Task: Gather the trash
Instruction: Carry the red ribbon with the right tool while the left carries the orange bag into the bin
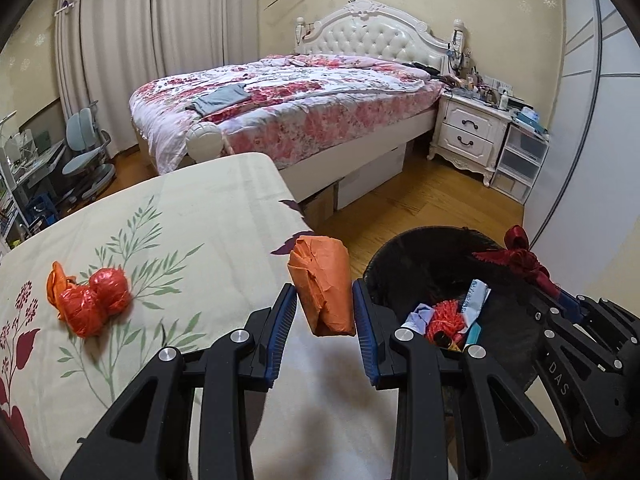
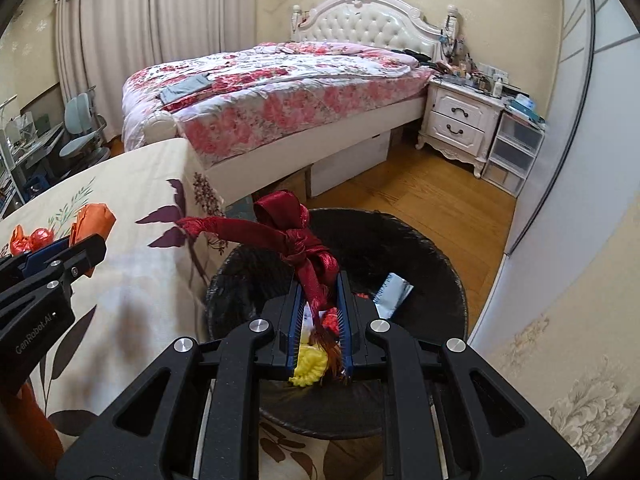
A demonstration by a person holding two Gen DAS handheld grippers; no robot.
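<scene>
My left gripper (image 1: pixel 324 286) is shut on an orange crumpled wad (image 1: pixel 320 272), held over the edge of the floral-clothed table (image 1: pixel 180 208), just left of the black trash bin (image 1: pixel 420 256). My right gripper (image 2: pixel 320 280) is shut on a dark red ribbon bow (image 2: pixel 280 232), held above the open bin (image 2: pixel 432 248). Several scraps lie inside the bin, among them a yellow knitted piece (image 2: pixel 306 364) and a silvery wrapper (image 2: pixel 392 292). A red-orange crumpled plastic bundle (image 1: pixel 90 300) lies on the cloth to the left. The right gripper (image 1: pixel 564 296) and ribbon (image 1: pixel 516 256) also show in the left wrist view.
A bed (image 1: pixel 288 100) with a floral quilt stands beyond the table, boxes under it. A white nightstand (image 1: pixel 468 132) and plastic drawers (image 1: pixel 520 160) stand at the right by a sliding wardrobe door. Wooden floor (image 1: pixel 420 200) lies behind the bin. A desk chair (image 1: pixel 84 152) stands far left.
</scene>
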